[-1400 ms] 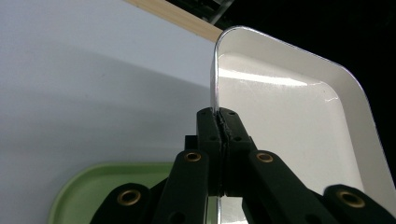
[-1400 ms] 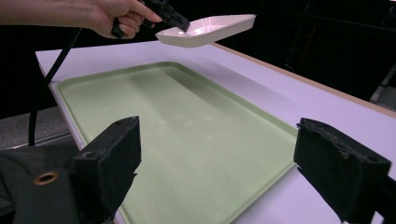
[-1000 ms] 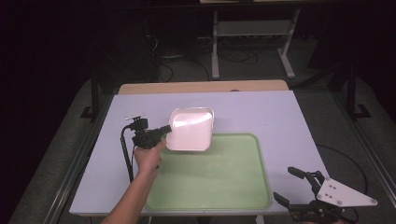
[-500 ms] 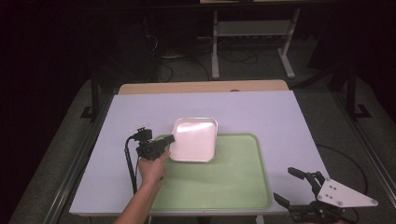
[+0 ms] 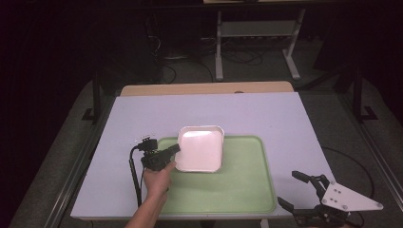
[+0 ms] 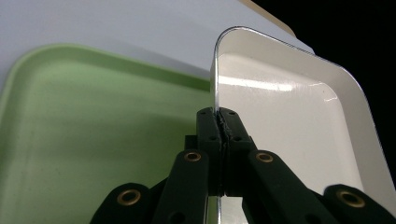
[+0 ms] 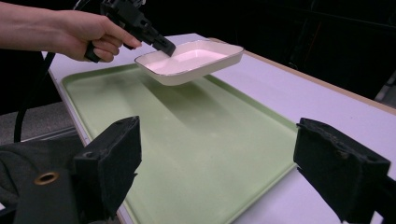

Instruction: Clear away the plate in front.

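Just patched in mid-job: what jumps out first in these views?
A white dish hangs in the air over the far left corner of the green tray, pinched by its rim in the left gripper. The right gripper waits open off the table's near right corner.

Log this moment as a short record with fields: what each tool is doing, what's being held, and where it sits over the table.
left tool: shut on the rim of the white dish
white dish: lifted, held level above the far left part of the green tray, not resting on it
right tool: open, holding nothing, at the table's near right corner
green tray: flat on the table, nothing lying in it
hand: gripping the left tool's handle
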Demonstrator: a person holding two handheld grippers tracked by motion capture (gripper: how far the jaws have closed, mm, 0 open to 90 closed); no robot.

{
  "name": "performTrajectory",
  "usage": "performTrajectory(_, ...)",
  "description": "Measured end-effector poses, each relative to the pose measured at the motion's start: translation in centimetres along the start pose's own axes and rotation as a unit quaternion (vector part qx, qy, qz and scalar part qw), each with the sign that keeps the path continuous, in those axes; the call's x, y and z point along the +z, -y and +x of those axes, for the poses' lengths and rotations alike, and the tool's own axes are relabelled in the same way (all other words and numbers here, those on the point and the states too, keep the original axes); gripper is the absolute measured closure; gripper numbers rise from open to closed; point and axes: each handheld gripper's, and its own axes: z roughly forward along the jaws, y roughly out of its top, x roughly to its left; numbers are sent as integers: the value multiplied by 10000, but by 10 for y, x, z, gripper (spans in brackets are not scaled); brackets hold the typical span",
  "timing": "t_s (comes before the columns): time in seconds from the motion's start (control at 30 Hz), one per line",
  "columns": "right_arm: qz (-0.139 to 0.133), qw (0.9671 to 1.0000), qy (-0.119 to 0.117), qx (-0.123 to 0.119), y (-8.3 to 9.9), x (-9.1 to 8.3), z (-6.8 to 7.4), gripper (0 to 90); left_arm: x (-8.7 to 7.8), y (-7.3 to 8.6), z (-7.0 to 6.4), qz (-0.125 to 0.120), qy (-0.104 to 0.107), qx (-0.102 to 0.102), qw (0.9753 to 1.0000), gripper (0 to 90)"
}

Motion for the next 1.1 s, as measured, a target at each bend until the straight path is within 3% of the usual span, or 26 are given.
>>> performTrajectory(0.33,13,10000,-13,-6,0,0,0,143,1,18,-3,81,-68,19,9999,887)
performTrajectory(0.7,28,10000,-19,-37,0,1,1,143,2,34,-5,175,-279,62,9994,886)
performTrajectory(1.1,29,10000,-27,-36,0,2,1,144,6,39,-5,320,-519,143,9980,885)
